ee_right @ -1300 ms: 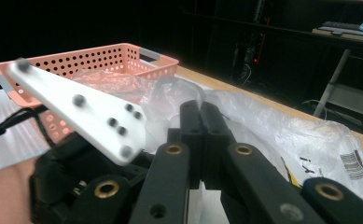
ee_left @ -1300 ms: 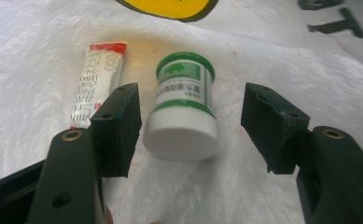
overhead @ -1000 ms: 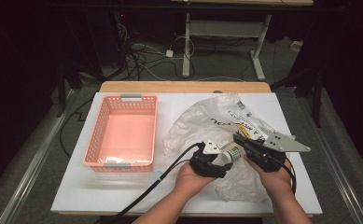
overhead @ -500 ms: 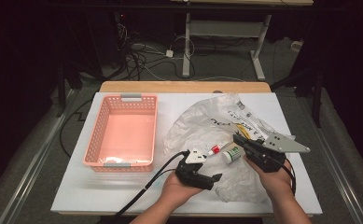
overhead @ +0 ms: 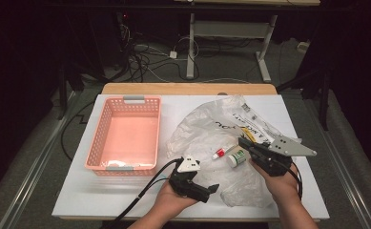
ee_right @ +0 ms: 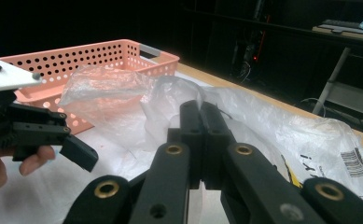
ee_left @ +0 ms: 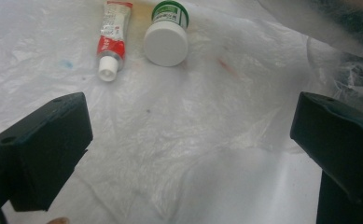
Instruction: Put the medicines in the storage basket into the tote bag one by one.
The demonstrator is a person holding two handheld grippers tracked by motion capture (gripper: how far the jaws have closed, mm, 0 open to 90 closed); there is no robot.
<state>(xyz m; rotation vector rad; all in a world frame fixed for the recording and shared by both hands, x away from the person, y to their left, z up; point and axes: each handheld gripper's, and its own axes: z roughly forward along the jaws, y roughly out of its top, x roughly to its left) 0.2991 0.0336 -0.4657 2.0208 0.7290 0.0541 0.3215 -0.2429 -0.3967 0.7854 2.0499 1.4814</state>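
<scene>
On the plastic bag (overhead: 221, 143) mid-tabletop, tube (overhead: 219, 153) & jar (overhead: 237, 158) lie side by side, free, since the left hand-held gripper (overhead: 211, 189) just opened wide & backed off empty, right hand-held gripper (overhead: 244, 143) shut pinching bag, so basket (overhead: 108, 143) prob next.

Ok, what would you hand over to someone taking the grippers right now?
Left gripper: open, its jaws have just been opening, nothing between them.
Right gripper: shut, at the plastic bag; whether it pinches the film is unclear.
Tube and jar: side by side on the bag, both free.
Pink basket: left of the bag.
Left to do: probably move the tube and jar into the basket.
</scene>
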